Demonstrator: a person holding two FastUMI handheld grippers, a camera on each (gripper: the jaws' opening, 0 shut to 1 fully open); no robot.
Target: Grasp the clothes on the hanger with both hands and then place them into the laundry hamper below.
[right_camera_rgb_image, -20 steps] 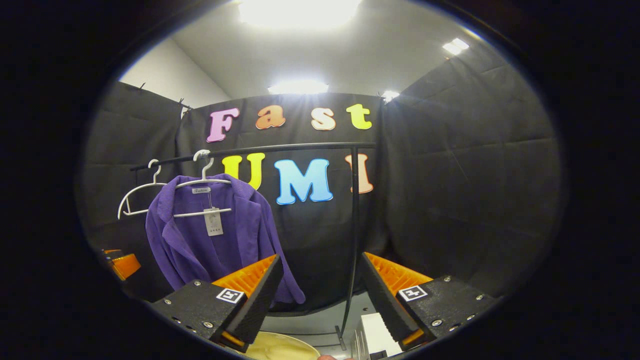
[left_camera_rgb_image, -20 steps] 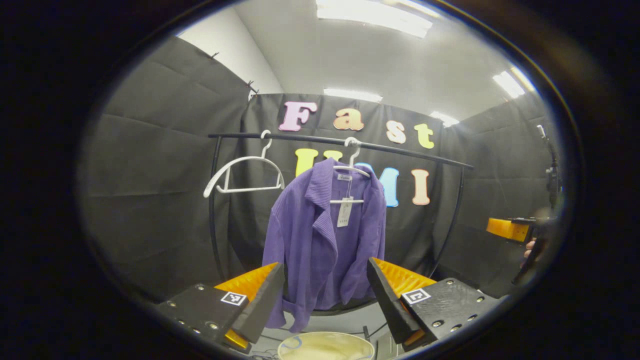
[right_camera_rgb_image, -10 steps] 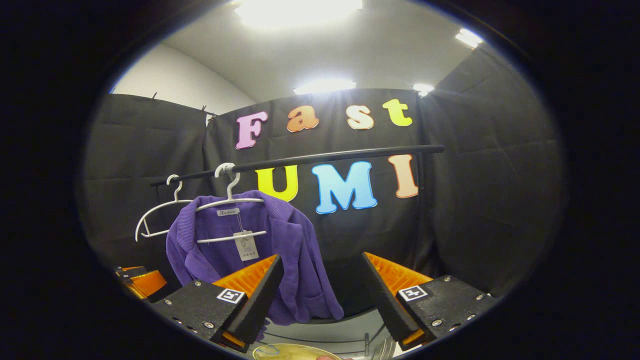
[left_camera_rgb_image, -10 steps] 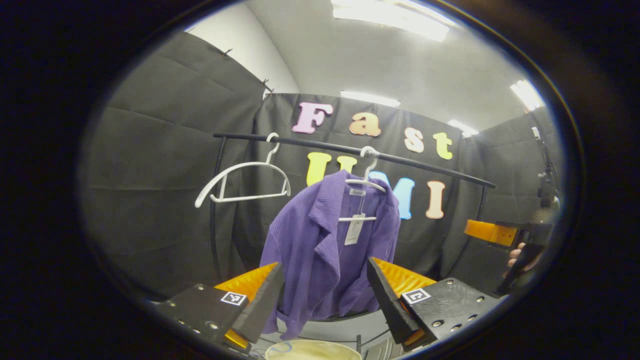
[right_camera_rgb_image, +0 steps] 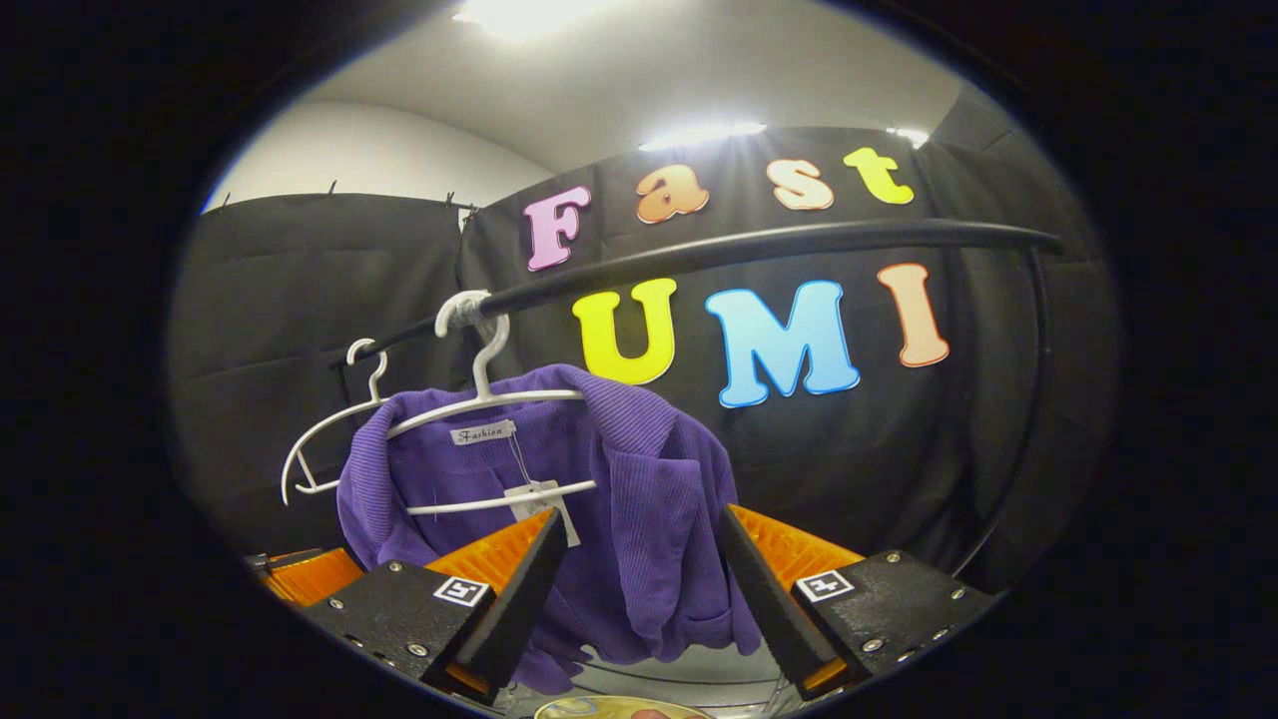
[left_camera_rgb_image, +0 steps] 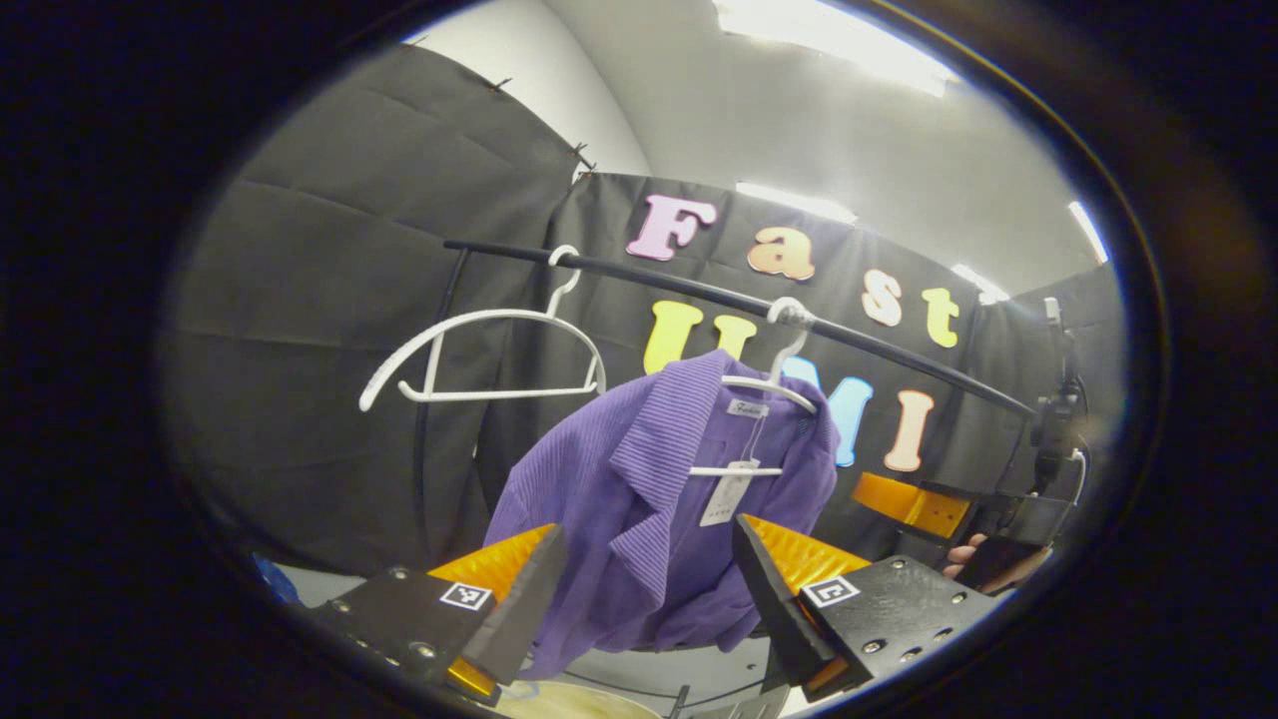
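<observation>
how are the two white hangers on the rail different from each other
The near hanger carries the purple jacket, draped over its arms; the far hanger hangs bare. A paper tag dangles by the near hanger's crossbar; the far hanger has none. In the left gripper view the far hanger hooks on near the rail's end, the near hanger further along. Both are white, of like shape, and hook over the same black rail.

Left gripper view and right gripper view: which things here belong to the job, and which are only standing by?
Job: purple jacket, its white hanger, laundry hamper rim, left gripper, right gripper, both open.

Standing by: empty white hanger, black rail.
</observation>
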